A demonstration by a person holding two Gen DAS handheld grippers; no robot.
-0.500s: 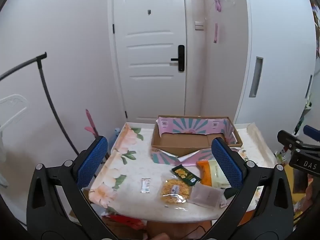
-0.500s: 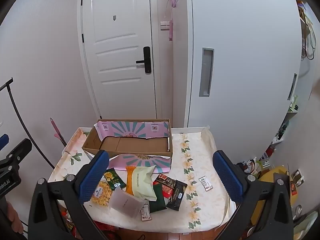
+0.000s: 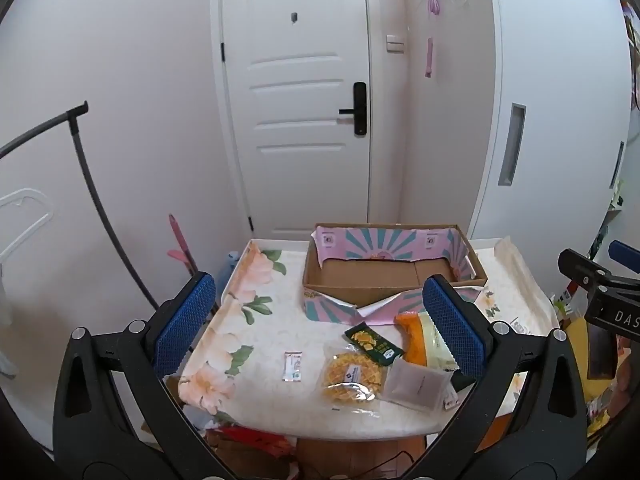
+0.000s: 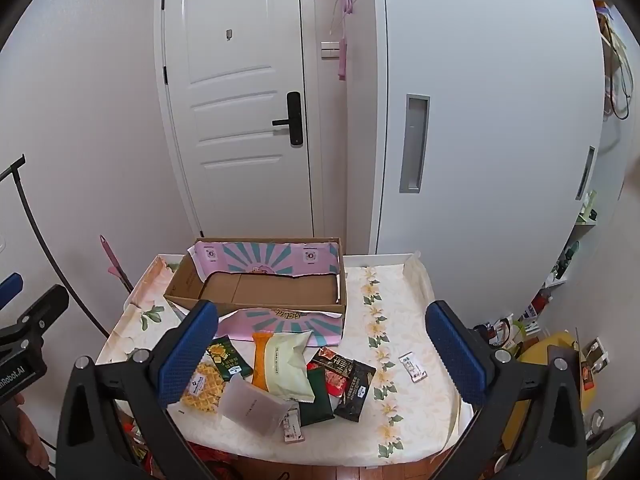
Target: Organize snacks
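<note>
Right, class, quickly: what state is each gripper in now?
Left gripper: open, holding nothing, above the table.
Right gripper: open, holding nothing, above the snacks.

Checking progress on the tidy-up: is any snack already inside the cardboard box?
No: the cardboard box shows only its bare brown floor, and the snack packets lie on the table in front of it.

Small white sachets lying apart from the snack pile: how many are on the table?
2. One small white sachet lies alone left of the pile; another lies alone right of it. A third similar one sits at the pile's front edge, partly covered; more may be hidden.
</note>
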